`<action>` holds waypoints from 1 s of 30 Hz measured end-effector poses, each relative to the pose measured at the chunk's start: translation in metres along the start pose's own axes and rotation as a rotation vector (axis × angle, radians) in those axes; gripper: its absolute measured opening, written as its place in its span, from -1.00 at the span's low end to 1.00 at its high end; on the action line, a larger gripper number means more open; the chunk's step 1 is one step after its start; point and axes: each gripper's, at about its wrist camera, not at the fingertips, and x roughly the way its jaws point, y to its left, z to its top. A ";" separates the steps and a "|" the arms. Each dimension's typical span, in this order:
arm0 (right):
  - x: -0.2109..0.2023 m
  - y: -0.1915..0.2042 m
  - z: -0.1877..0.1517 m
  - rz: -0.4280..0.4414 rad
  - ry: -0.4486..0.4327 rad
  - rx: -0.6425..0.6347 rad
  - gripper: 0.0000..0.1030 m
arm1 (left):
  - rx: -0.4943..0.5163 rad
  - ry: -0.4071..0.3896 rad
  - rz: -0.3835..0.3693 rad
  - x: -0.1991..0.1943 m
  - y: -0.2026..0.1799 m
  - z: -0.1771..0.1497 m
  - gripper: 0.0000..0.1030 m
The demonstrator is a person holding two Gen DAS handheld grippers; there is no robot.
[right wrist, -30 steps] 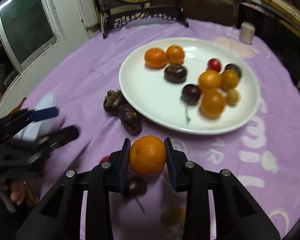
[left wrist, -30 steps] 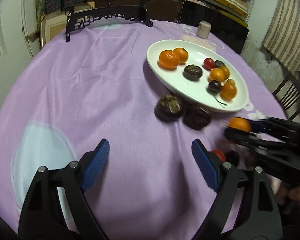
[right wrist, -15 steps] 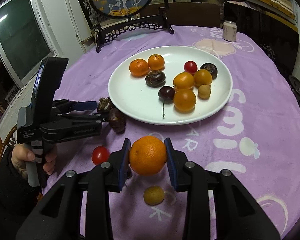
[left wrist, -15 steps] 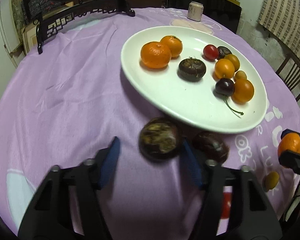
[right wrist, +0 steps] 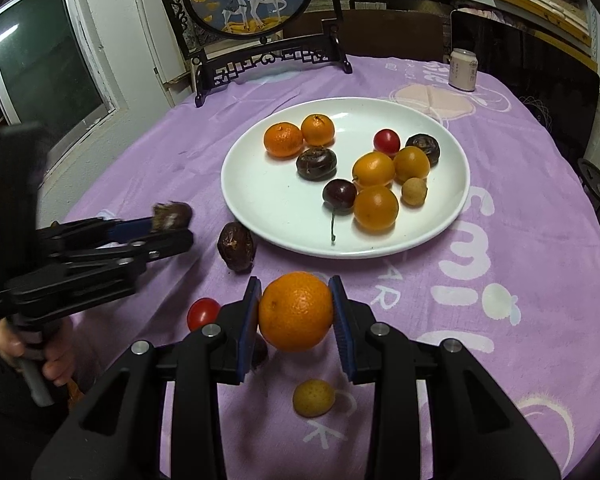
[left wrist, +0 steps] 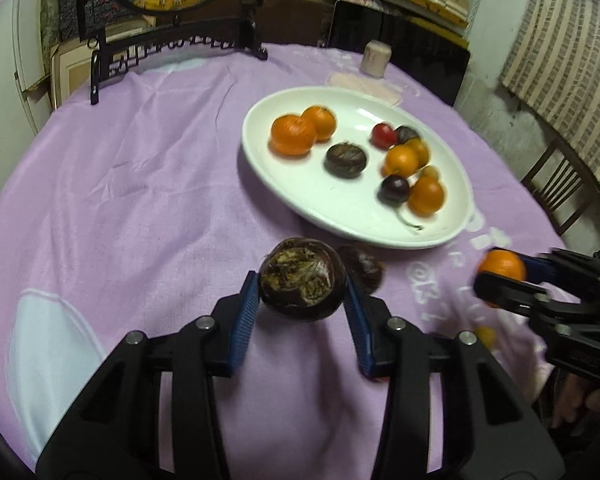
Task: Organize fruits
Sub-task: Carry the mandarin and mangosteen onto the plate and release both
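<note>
Now both grippers carry fruit above the purple tablecloth [right wrist: 520,184]. The left gripper [left wrist: 302,300] has its blue pads closed snugly on a dark brown wrinkled fruit [left wrist: 302,274], lifted clear of the cloth; from the right wrist view that same fruit [right wrist: 171,216] shows blurred at the tips of the tool, out at nine o'clock. The right gripper [right wrist: 296,316] has its fingers pressed on both sides of an orange [right wrist: 296,311], held off the table; the left wrist view catches it at three o'clock [left wrist: 502,266], pinched between the dark arms.

Up at twelve o'clock from the right gripper sits the white plate [right wrist: 260,208], loaded: two oranges at its far left, a dark brown fruit beside them, a cherry with a long stem [right wrist: 339,196] near the middle, three small orange fruits clustered around it, a red cherry tomato, another dark fruit and a pale tan one on the right side.

Loose on the cloth: a second dark wrinkled fruit [right wrist: 236,246] just off the plate's near-left rim, a red tomato [right wrist: 202,313] at the right gripper's ten o'clock, and a small yellowish fruit [right wrist: 313,398] below the held orange. A pale can [right wrist: 464,69] stands at the far edge.
</note>
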 end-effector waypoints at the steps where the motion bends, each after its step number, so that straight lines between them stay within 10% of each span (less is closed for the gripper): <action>1: 0.001 0.000 0.001 -0.002 -0.001 -0.001 -0.33 | 0.003 -0.003 -0.007 -0.004 -0.003 0.002 -0.17; 17: 0.056 -0.031 0.097 -0.094 -0.027 -0.057 -0.33 | -0.012 0.014 0.078 0.047 -0.029 0.114 -0.16; 30: 0.086 -0.042 0.108 -0.090 -0.005 -0.059 -0.31 | -0.049 0.053 0.074 0.079 -0.020 0.125 -0.16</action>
